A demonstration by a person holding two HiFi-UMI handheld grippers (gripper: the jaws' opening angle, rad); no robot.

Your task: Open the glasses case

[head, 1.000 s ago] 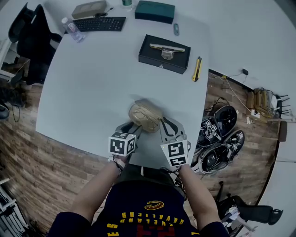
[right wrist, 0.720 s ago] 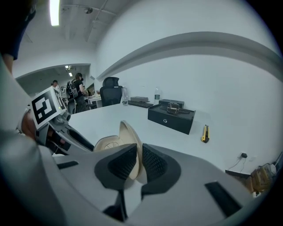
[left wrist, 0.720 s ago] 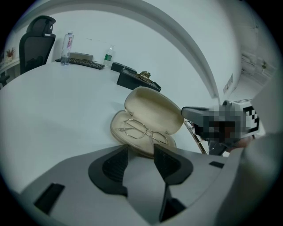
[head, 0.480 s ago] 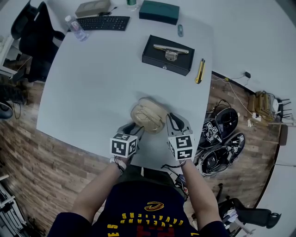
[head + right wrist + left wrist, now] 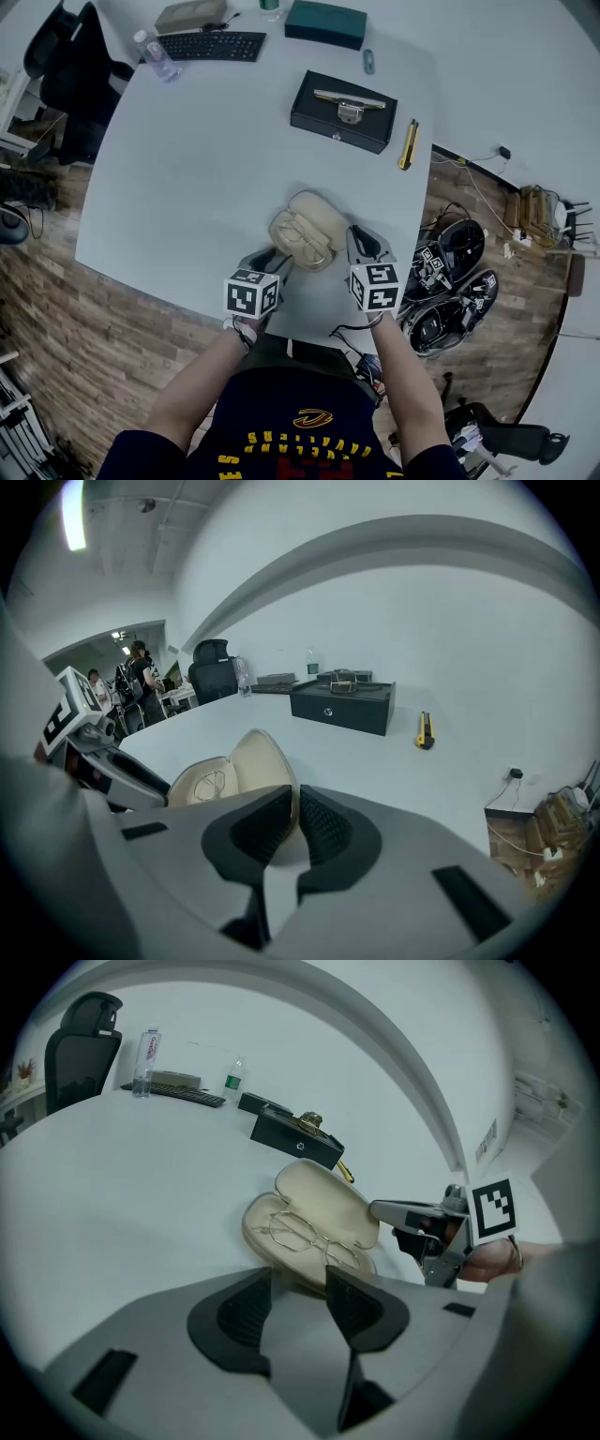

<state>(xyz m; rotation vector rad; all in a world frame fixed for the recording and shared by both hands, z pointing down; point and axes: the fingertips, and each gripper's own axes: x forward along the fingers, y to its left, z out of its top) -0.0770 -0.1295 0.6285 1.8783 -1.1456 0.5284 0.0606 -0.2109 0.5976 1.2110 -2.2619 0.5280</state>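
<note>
Two claws over the near edge of the white counter [image 5: 197, 178]. Left claw [image 5: 298, 1286]: spread, tips set at the near-left end of the glasses case [image 5: 298, 242], no clear pinch to be seen. Right claw [image 5: 292, 803]: all but pressed together, just now closing further, pinching the rim of the raised lid [image 5: 267, 761].

Sits close to the counter's front edge, between the two claws. Lies open, long axis running across in front of the person, left end a touch farther off, right end nearer. Lid swung up on the far side, hollow turned back toward the person. Holds wire-rimmed glasses [image 5: 314, 1237] in the lower shell.

Farther up the counter: a black box [image 5: 344, 111] with something gold-coloured on top, and a yellow utility knife [image 5: 406, 143] just to its right. Along the far edge: a keyboard [image 5: 216, 45], a water bottle [image 5: 155, 56], a teal box [image 5: 326, 22], and a tan pouch [image 5: 190, 14] near the picture's top.

Beyond the counter's left corner, a black office chair [image 5: 70, 75]. All around, a wooden floor [image 5: 122, 337]. At right on the floor, dark rounded gear [image 5: 448, 246], hard to identify. Far back in the right gripper view, people [image 5: 141, 677], too small to make out.
</note>
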